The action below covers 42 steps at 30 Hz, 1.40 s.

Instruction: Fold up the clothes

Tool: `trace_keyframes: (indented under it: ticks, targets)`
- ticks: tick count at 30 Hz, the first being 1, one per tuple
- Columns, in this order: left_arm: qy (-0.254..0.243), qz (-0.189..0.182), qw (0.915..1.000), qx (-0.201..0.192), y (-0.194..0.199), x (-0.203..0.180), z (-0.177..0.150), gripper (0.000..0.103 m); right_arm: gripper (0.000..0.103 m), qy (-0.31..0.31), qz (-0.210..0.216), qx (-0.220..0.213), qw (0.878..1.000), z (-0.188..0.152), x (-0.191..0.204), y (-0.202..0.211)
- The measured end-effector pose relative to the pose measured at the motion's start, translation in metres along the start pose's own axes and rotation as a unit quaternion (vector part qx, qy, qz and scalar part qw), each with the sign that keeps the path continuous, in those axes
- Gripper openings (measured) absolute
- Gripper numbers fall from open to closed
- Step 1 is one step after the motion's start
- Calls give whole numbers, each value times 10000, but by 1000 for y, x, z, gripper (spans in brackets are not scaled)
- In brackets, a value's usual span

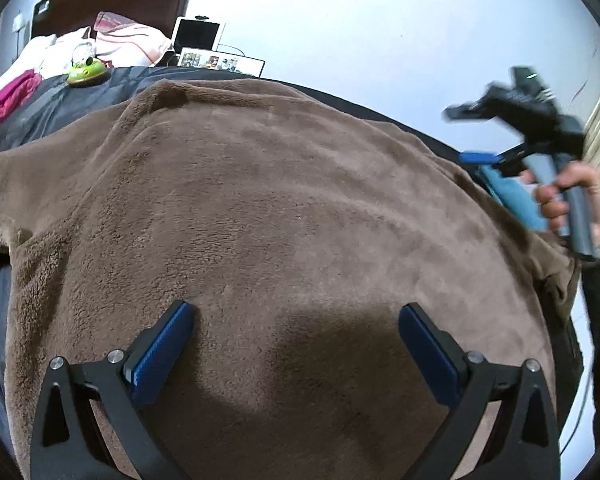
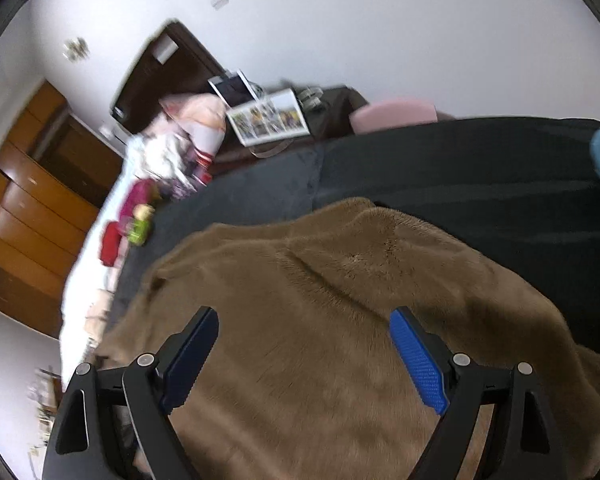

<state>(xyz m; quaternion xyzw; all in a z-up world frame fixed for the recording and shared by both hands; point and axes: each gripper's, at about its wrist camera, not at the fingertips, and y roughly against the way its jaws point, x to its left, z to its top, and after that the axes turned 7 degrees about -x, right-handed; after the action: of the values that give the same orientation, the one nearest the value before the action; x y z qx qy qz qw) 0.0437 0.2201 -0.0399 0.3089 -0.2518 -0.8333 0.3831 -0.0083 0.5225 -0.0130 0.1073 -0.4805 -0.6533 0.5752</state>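
A brown fleece garment lies spread over a dark bed cover, filling most of the left wrist view. My left gripper hangs just above its middle, open, with nothing between its blue pads. In the right wrist view the same brown fleece garment lies under my right gripper, which is open wide and holds nothing. From the left wrist view the right gripper's body shows at the far right, held in a person's hand above the garment's right edge.
A green toy, a magenta cloth and pink bedding lie at the far left of the bed. A tablet and a picture book stand behind. A blue cloth lies at the right edge. Wooden drawers stand left.
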Motion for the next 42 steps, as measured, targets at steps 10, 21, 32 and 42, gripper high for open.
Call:
trace_keyframes:
  ticks: [10,21,32,42]
  targets:
    - [-24,13,10000,10,-2,-1,1,103,90,457,-1255,177,9909,2,-28,-62]
    - [-5,-52,10000,9,-1,6,1,103,103,1009,-1998,-176,9745,28,-28,-86]
    - [-52,-47,10000,14,0,7,0,103,103,941,-1297,-404,9862,10,-18,-22]
    - [-88,-16,10000,12,0,6,-1,103,103,1588,-1179,327,9797,-89,-10,39]
